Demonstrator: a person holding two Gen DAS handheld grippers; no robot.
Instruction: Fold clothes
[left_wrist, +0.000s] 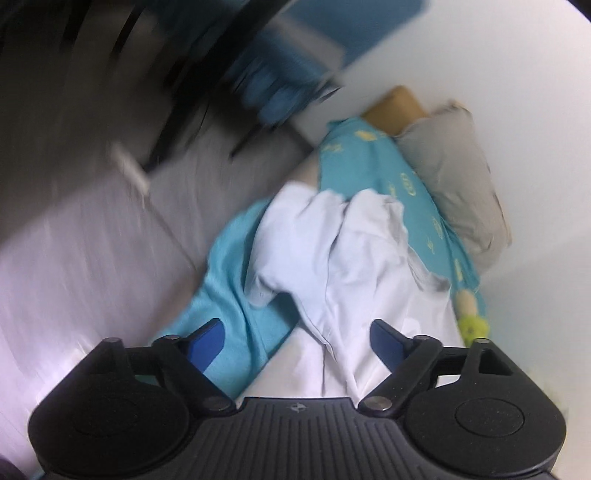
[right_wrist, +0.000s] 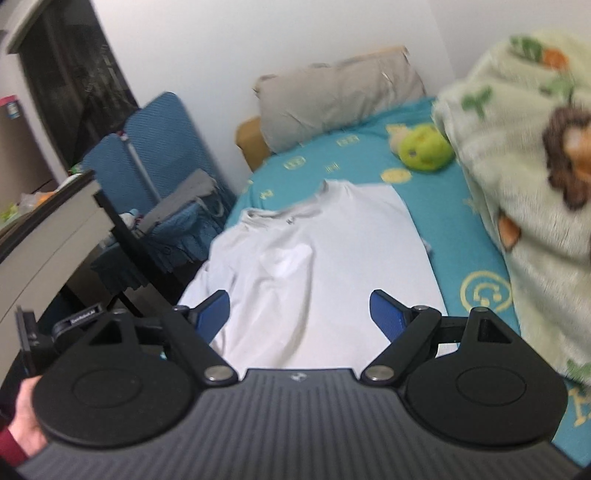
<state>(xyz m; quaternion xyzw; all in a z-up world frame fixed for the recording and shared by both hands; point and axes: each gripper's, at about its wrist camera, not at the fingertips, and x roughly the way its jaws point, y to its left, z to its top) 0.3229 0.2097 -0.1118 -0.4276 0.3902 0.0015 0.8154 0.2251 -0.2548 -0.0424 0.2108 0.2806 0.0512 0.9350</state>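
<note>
A white T-shirt (right_wrist: 314, 240) lies spread on the teal bed sheet (right_wrist: 443, 206), collar toward the pillow. In the right wrist view my right gripper (right_wrist: 299, 314) hovers open over the shirt's lower half, and its blue pads (right_wrist: 386, 314) touch no cloth. The left wrist view is rolled and blurred. There the shirt (left_wrist: 351, 258) looks bunched at the bed's edge, with one part folded over. My left gripper (left_wrist: 299, 334) stands open just above it, cloth showing between the blue pads (left_wrist: 208, 338) without being pinched.
A grey pillow (right_wrist: 332, 99) sits at the bed's head, a green plush toy (right_wrist: 424, 147) beside it. A fleece blanket (right_wrist: 517, 147) is heaped on the right. Left of the bed stand a blue chair (right_wrist: 159, 140) and a desk (right_wrist: 48, 221). A hand (right_wrist: 26, 424) shows at lower left.
</note>
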